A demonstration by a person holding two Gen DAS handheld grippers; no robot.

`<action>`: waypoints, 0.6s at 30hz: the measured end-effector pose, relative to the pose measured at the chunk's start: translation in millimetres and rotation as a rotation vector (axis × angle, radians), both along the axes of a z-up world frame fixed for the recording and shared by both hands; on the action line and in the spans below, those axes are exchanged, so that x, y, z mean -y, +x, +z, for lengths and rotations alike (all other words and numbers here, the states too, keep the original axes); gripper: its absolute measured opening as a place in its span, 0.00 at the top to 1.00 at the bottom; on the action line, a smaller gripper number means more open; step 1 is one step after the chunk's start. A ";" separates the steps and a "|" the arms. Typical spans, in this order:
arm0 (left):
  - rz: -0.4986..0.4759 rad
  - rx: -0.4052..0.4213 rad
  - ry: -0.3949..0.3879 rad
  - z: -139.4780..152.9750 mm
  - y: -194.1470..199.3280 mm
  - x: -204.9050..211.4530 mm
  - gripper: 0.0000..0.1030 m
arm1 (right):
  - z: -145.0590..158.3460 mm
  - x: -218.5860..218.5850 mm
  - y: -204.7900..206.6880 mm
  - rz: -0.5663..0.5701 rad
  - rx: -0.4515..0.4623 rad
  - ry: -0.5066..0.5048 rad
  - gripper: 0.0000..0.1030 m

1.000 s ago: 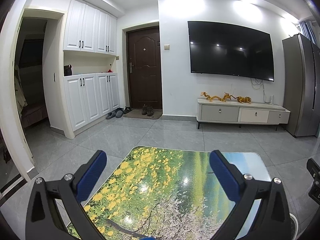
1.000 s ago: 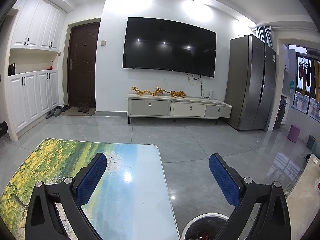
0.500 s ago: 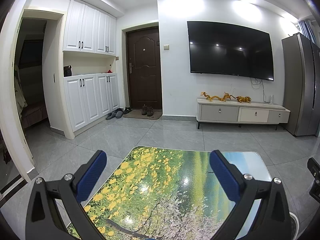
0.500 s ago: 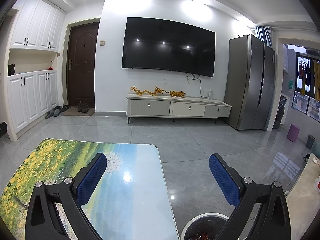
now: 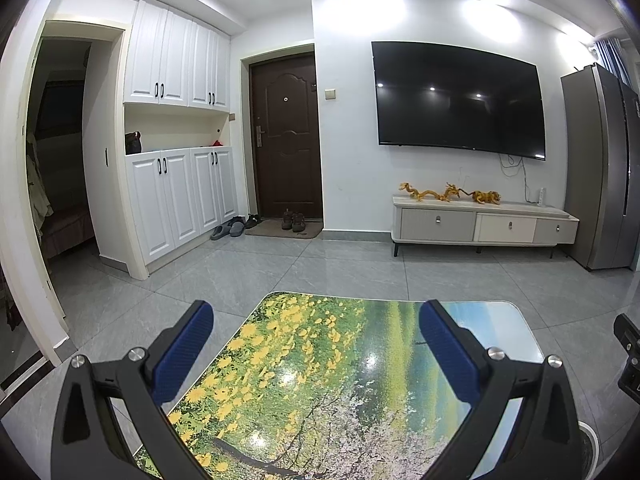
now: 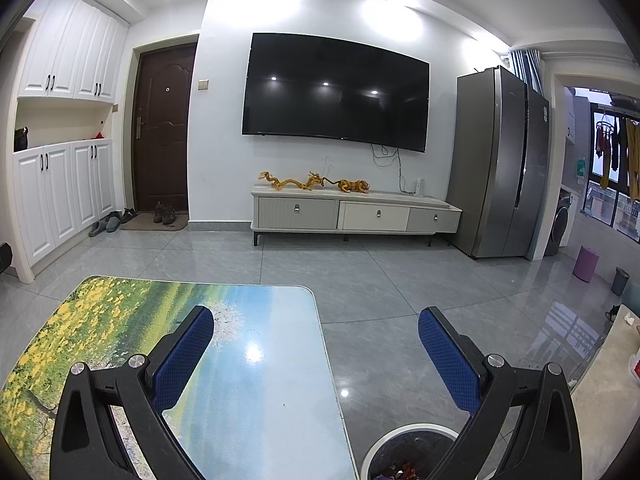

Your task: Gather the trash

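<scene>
We are holding the left hand-held gripper above the surface, its blue pads spread wide apart with nothing between them, over the yellow-flower part of the printed top. We are holding the right hand-held gripper over the surface's right edge, its fingers likewise wide apart and gripping nothing. The bin is standing on the floor just beside that edge, below the right gripper, with scraps of trash lying inside. Ahead, a TV is hanging on the wall above a low cabinet.
</scene>
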State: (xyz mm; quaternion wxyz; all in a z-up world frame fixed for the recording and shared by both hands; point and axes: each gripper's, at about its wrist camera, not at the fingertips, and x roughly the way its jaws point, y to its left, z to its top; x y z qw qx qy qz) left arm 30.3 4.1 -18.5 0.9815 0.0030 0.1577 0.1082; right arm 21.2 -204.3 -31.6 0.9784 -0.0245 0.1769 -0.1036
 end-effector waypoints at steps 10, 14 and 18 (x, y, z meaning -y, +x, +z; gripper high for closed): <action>-0.004 0.000 0.002 0.6 -0.1 2.0 0.00 | -0.6 0.1 0.2 0.000 0.000 -0.001 0.00; -0.005 -0.001 0.001 0.4 0.3 0.3 0.00 | -0.5 0.1 0.3 0.000 -0.001 -0.002 0.00; -0.005 -0.001 0.002 0.4 0.1 0.7 0.00 | -0.3 -0.2 0.2 0.000 -0.002 -0.003 0.00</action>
